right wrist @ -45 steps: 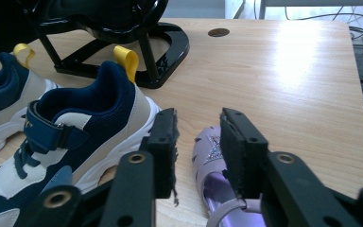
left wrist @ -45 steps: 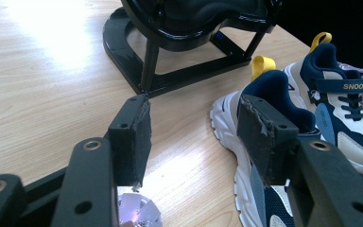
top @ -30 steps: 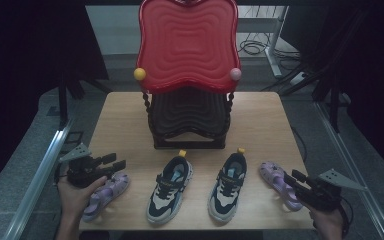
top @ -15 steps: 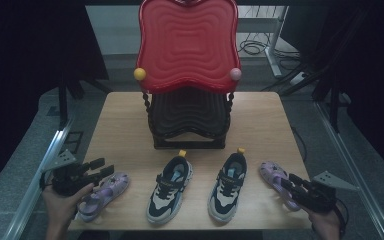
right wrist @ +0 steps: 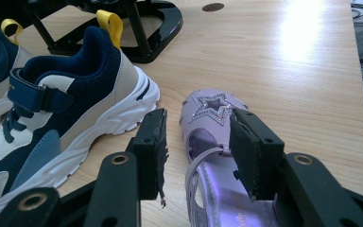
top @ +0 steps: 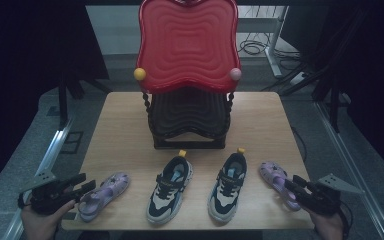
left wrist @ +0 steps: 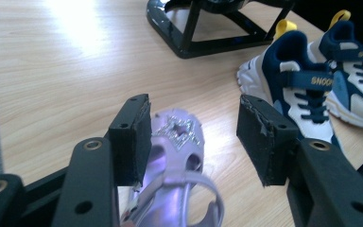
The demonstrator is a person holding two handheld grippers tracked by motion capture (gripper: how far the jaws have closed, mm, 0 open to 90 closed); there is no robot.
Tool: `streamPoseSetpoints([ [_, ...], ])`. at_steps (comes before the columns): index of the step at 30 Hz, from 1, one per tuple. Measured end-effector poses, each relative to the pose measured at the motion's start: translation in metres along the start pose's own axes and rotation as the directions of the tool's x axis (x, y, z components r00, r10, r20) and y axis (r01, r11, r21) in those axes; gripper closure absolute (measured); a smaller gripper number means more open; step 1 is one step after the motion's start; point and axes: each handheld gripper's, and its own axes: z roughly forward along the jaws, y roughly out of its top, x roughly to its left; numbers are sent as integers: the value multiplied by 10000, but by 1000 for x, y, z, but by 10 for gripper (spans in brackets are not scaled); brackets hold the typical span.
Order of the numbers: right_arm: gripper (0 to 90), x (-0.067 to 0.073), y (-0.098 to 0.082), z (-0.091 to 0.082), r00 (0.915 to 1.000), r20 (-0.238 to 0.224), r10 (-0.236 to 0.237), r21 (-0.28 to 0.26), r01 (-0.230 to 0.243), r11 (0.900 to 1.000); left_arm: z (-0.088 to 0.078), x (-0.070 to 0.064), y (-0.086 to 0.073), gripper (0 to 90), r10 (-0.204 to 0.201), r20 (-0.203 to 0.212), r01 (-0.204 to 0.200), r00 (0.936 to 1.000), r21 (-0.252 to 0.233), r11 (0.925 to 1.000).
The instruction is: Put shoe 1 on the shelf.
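Purple sandals [left wrist: 179, 156] [right wrist: 217, 156], one between each gripper's open jaws, unclamped.

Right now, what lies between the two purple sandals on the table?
In the high view, the two navy-and-white sneakers stand side by side between the left sandal and the right sandal.

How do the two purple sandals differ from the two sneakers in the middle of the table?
The purple sandals are open, strappy, one colour, with a glittery star on the toe; the sneakers are closed, bulkier, navy, white and blue, with yellow heel loops. The sandals lie at the outer ends of the row, the sneakers between them. Each sandal lies between open gripper jaws; no gripper is at the sneakers. All four rest on the wooden table.
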Motion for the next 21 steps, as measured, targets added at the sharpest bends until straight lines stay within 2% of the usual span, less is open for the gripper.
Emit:
streamPoseSetpoints([
  [2,568,0,0,0,10000,43,7,-2,-7,10000,-3,3,-7,457,14,-103,-14,9999,48,10000],
  [6,565,-2,-2,0,9998,154,137,19,-138,9999,-2,4,-12,457,123,-61,-122,9999,164,9998],
  [7,565,-2,-2,0,9997,209,148,-4,-148,9999,2,3,-15,457,257,-136,-252,9996,356,9990],
  [10,562,-2,-3,1,9995,235,190,69,-191,9998,7,0,-18,457,416,47,-418,9991,623,9972],
  [11,562,-2,-4,1,9995,252,198,70,-200,9998,12,-3,-21,457,657,172,-670,9977,890,9938],
  [13,561,-2,-4,2,9995,262,194,87,-196,9998,16,-5,-25,457,724,283,-751,9970,1117,9909],
  [17,559,-2,-5,3,9991,350,221,80,-224,9997,16,-4,-31,466,516,326,-547,9981,1016,9933],
  [18,559,-2,-5,3,9991,352,224,83,-227,9997,15,-3,-34,468,485,168,-500,9987,1039,9933],
  [21,557,-1,-5,4,9991,351,236,127,-240,9996,14,-4,-36,470,453,291,-480,9985,1004,9938],
])
